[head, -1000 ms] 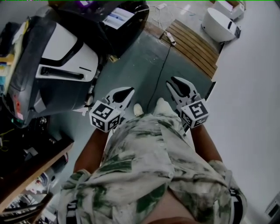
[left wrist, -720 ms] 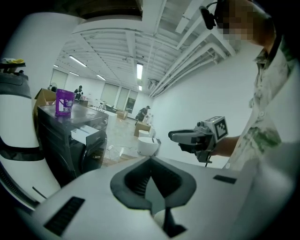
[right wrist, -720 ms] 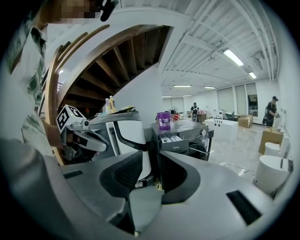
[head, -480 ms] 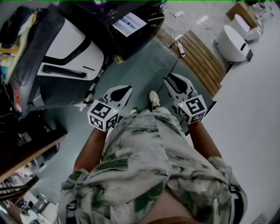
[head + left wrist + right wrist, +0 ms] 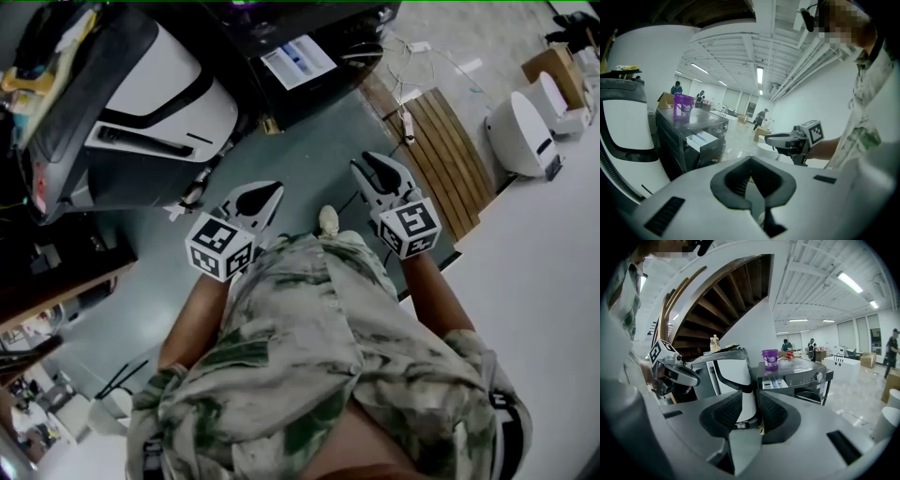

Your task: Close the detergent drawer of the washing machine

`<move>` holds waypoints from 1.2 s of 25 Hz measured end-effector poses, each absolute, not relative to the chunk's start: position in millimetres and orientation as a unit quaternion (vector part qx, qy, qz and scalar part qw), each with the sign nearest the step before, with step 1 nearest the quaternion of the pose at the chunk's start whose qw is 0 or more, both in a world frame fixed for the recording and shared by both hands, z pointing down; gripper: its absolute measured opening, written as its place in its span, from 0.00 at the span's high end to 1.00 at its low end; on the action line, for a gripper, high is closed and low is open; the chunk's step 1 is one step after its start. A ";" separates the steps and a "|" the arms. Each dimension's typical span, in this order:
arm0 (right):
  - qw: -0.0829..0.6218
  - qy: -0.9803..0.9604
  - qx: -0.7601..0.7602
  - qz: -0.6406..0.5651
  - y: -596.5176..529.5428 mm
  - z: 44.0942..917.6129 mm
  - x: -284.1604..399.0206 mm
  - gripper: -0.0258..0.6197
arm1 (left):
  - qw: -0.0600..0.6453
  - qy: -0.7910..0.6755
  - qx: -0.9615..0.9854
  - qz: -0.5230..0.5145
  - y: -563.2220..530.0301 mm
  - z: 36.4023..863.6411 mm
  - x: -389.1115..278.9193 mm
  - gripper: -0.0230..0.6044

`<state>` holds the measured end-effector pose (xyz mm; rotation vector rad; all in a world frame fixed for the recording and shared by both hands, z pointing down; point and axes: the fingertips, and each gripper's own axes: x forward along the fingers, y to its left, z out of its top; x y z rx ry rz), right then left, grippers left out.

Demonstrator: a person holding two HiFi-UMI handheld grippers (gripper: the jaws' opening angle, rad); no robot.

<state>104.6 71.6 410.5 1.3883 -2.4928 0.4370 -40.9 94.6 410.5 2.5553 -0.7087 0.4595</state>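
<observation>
The dark washing machine (image 5: pixel 323 37) has come to the head view's upper centre. Its white pulled-out detergent drawer (image 5: pixel 298 61) is still open, well apart from both grippers. The left gripper (image 5: pixel 272 194) is clenched on nothing. The right gripper (image 5: pixel 367 164) is released and empty, its jaws having just been opening. The approach looks unfinished.

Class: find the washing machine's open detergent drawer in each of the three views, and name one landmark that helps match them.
Head view: detergent drawer top centre, a pale tray jutting from the dark washing machine.
Left gripper view: drawer left of centre, on the machine's front.
Right gripper view: drawer just right of centre, below the purple tub.
Shared landmark: the washing machine; the purple tub tops it in both gripper views.
</observation>
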 end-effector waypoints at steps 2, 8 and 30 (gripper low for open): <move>0.128 -0.864 0.464 0.148 59.1 412.6 106.6 0.76 | 0.225 -0.272 0.921 0.165 88.3 410.0 -37.9 0.93; 0.138 -0.879 0.434 0.143 31.7 421.7 120.2 0.75 | 0.232 -0.313 0.907 0.159 76.6 408.7 -23.9 0.93; 0.190 -0.885 0.403 0.137 -42.2 484.3 118.4 0.74 | 0.237 -0.336 0.897 0.161 34.3 424.6 -6.5 0.93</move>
